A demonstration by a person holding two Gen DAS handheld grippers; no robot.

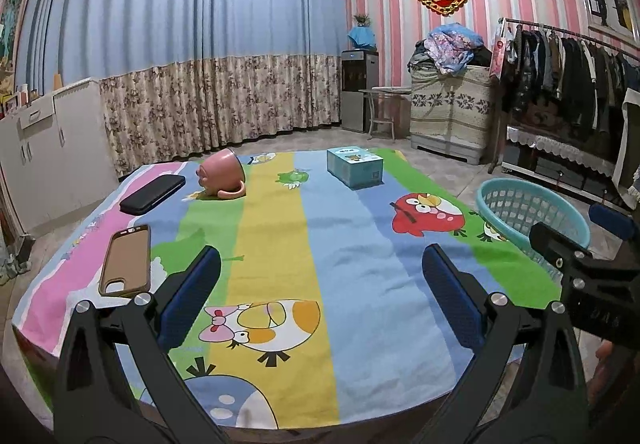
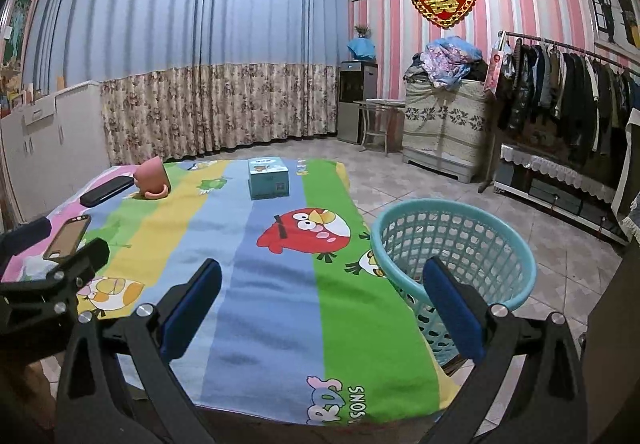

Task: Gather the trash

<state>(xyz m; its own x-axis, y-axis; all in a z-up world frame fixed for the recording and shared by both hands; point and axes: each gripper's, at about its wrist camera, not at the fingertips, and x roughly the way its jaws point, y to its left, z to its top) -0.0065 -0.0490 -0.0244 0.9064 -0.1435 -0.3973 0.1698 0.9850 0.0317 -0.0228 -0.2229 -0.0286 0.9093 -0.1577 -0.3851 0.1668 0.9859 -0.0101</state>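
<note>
Both my left gripper (image 1: 320,300) and right gripper (image 2: 320,304) hang wide open, empty, over the near table edge. No obvious trash shows; the basket (image 2: 452,216) waits right. Next: search the far items.

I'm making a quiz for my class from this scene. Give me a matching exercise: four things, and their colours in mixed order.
Things:
1. mug
2. basket
3. tissue box
4. phone case

Colours:
A. brown
B. pink
C. black
D. turquoise
E. light blue with a white top

Pairs: 1-B, 2-D, 3-E, 4-A. C matches none of the four.
</note>
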